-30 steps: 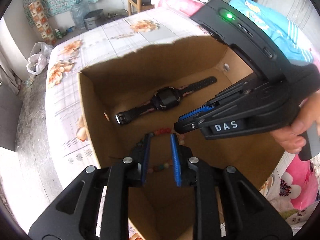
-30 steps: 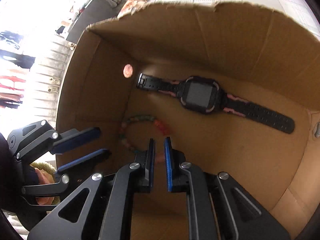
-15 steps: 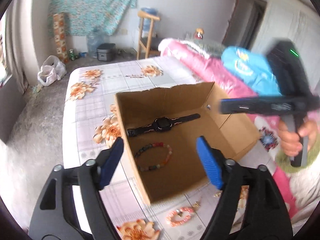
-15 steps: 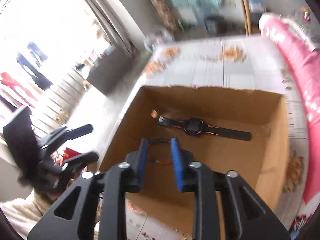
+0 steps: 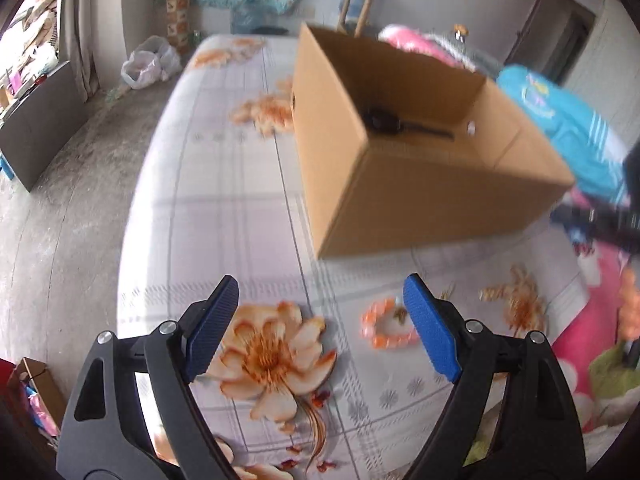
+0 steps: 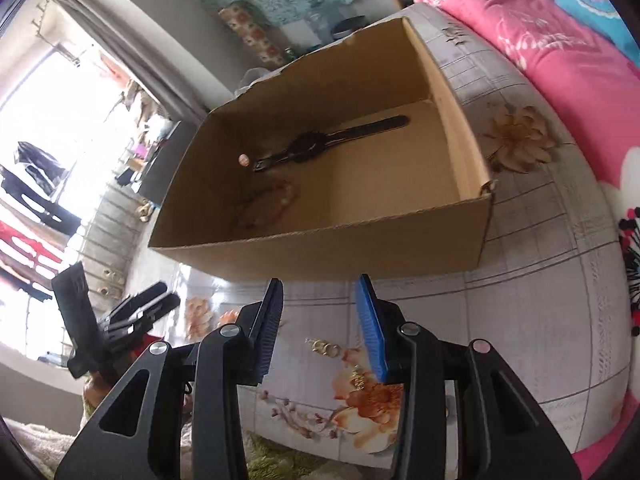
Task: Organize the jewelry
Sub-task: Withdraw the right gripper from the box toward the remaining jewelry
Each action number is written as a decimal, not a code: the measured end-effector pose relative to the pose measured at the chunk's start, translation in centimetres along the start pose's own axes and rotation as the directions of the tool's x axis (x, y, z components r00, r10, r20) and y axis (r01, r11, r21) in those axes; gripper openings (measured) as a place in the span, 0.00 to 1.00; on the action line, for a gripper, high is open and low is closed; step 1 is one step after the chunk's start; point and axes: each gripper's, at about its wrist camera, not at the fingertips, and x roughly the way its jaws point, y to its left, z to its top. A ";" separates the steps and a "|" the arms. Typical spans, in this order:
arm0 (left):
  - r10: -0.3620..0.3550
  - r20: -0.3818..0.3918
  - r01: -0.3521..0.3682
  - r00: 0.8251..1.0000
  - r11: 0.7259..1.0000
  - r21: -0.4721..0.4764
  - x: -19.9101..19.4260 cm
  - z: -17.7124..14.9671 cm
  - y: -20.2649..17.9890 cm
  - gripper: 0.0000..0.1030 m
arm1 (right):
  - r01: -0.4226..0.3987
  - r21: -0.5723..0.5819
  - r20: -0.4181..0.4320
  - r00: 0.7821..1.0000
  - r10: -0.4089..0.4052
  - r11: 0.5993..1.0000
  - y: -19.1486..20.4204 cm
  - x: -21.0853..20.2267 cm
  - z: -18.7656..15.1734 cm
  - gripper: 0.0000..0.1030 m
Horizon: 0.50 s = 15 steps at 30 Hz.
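Observation:
An open cardboard box (image 5: 400, 184) (image 6: 320, 248) stands on the flowered tablecloth. Inside it lie a black watch (image 6: 320, 144) (image 5: 384, 120) and a dark bead bracelet (image 6: 268, 204). My left gripper (image 5: 320, 284) hovers over the cloth in front of the box; its jaws are opening wide with nothing between them. An orange-pink bead bracelet (image 5: 386, 324) lies on the cloth beside its right finger. My right gripper (image 6: 320, 280) is also outside the box, jaws opening and empty, and small gold rings (image 6: 324, 346) lie on the cloth below the gap. The left gripper (image 6: 136, 308) shows at the left.
A pink quilt (image 6: 560, 60) and a blue pillow (image 5: 560, 120) lie along the right side. The table's left edge (image 5: 132, 240) drops to a grey floor. A wooden stool (image 5: 360, 0) and a plastic bag (image 5: 148, 64) stand beyond the table.
Both grippers have pulled back out of the box and opened. The dark bead bracelet they were shut around now lies loose in the box.

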 end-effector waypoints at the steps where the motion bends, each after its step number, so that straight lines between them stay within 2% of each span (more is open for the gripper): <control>1: 0.005 -0.017 -0.005 1.000 1.000 0.012 0.4 -0.7 -0.2 0.78 | 0.002 0.009 0.018 1.000 -0.002 1.000 -0.2 -0.2 0.3 0.37; 4: 0.006 -0.031 -0.005 0.999 1.000 0.012 0.7 -2.2 -0.3 0.82 | 0.034 0.026 0.056 0.998 -0.035 0.999 -0.6 -0.8 1.1 0.37; 7: -0.012 -0.037 0.011 0.999 1.000 -0.020 0.7 -3.0 -0.1 0.83 | 0.095 -0.007 0.076 0.993 -0.094 0.995 0.1 -0.7 0.3 0.37; 10: -0.035 -0.050 0.032 0.998 0.998 -0.046 0.8 -4.1 0.1 0.87 | 0.141 -0.073 0.055 0.989 -0.137 0.987 1.7 -0.3 -1.6 0.49; 12: -0.038 -0.069 0.034 0.997 0.998 -0.054 1.2 -4.7 0.1 0.87 | 0.204 -0.130 0.036 0.979 -0.201 0.970 2.9 0.0 -3.4 0.55; 15: -0.016 -0.067 0.014 0.998 1.000 -0.024 1.5 -5.0 -0.5 0.90 | 0.311 -0.216 0.014 0.949 -0.316 0.925 4.5 0.8 -5.2 0.69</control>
